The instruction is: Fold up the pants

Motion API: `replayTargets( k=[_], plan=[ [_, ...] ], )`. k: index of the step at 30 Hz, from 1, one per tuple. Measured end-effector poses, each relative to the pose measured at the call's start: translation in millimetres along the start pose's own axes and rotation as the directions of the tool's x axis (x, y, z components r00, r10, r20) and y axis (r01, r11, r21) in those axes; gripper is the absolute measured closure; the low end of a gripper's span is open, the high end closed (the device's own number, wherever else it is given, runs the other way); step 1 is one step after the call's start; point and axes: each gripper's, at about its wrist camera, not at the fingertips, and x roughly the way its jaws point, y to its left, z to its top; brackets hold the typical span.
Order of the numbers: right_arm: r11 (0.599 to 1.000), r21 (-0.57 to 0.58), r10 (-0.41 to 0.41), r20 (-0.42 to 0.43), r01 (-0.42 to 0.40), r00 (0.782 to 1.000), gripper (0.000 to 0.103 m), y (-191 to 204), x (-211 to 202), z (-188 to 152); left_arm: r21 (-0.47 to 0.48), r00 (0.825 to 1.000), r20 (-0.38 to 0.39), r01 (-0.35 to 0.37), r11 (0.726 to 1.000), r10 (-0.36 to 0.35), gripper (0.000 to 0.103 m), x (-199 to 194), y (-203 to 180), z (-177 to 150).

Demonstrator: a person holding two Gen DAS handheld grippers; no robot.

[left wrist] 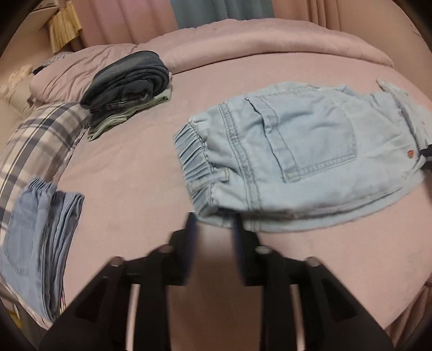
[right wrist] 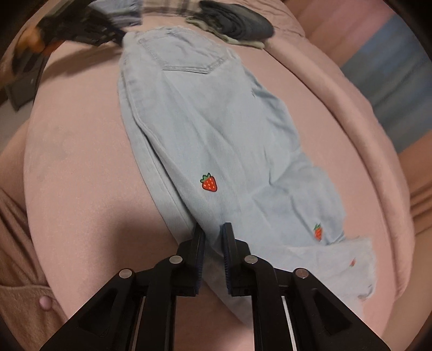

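Light blue denim pants (left wrist: pixel 297 162) with strawberry patches lie folded lengthwise on the pink bed, elastic waistband toward my left gripper (left wrist: pixel 214 224). That gripper is open, its fingers just short of the waistband edge, blurred by motion. In the right wrist view the pants (right wrist: pixel 210 140) run away from me. My right gripper (right wrist: pixel 213 232) is open with the fabric near the leg hems between its fingers, not clamped. The left gripper (right wrist: pixel 81 27) shows blurred at the far waistband.
A stack of dark folded clothes (left wrist: pixel 127 83) lies at the back left, also visible in the right wrist view (right wrist: pixel 237 24). Folded blue jeans (left wrist: pixel 35 243) rest on a plaid pillow (left wrist: pixel 40 135). A rolled pink comforter (left wrist: pixel 270 46) borders the bed.
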Motion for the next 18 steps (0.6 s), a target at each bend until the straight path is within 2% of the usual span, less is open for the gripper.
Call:
replayTargets(
  k=[2, 4, 6, 7, 9, 10, 12, 14, 16, 18],
  plan=[
    [0.991, 0.107, 0.074, 0.031, -0.077, 0.997, 0.068, -15, -11, -5, -0.033, 0.999, 0.040, 0.004, 0.999, -0.003, 0.036, -17, 2, -2],
    [0.955, 0.239, 0.155, 0.104, -0.176, 0.982, 0.055, -38, -27, -16, -0.069, 0.996, 0.085, 0.034, 0.997, -0.028, 0.035, -34, 3, -2],
    [0.898, 0.377, 0.168, 0.184, -0.227, 0.969, 0.052, -71, -44, -32, -0.103, 0.992, 0.108, 0.083, 0.991, -0.072, 0.035, -43, 1, 3],
    [0.873, 0.429, 0.155, 0.203, -0.230, 0.967, 0.052, -86, -49, -39, -0.115, 0.987, 0.118, 0.121, 0.986, -0.107, 0.035, -46, -3, 8],
    [0.790, 0.575, 0.098, 0.222, -0.212, 0.970, 0.050, -130, -54, -56, -0.109, 0.975, 0.132, 0.192, 0.975, -0.177, 0.035, -48, -19, 20],
    [0.751, 0.631, 0.072, 0.211, -0.192, 0.975, 0.049, -145, -55, -63, -0.090, 0.965, 0.137, 0.237, 0.967, -0.223, 0.035, -47, -34, 28],
    [0.639, 0.759, 0.023, 0.150, -0.130, 0.988, 0.049, -189, -47, -77, -0.046, 0.944, 0.140, 0.306, 0.951, -0.298, 0.035, -44, -64, 42],
    [0.550, 0.830, 0.015, 0.100, -0.091, 0.995, 0.049, -220, -35, -85, -0.002, 0.919, 0.129, 0.377, 0.926, -0.373, 0.035, -38, -96, 56],
    [0.471, 0.878, 0.036, 0.070, -0.078, 0.997, 0.049, -245, -18, -88, 0.050, 0.890, 0.104, 0.440, 0.896, -0.443, 0.035, -31, -134, 70],
    [0.421, 0.905, 0.064, 0.034, -0.058, 0.997, 0.049, -264, 0, -84, 0.102, 0.858, 0.066, 0.501, 0.859, -0.509, 0.035, -22, -174, 83]
  ],
)
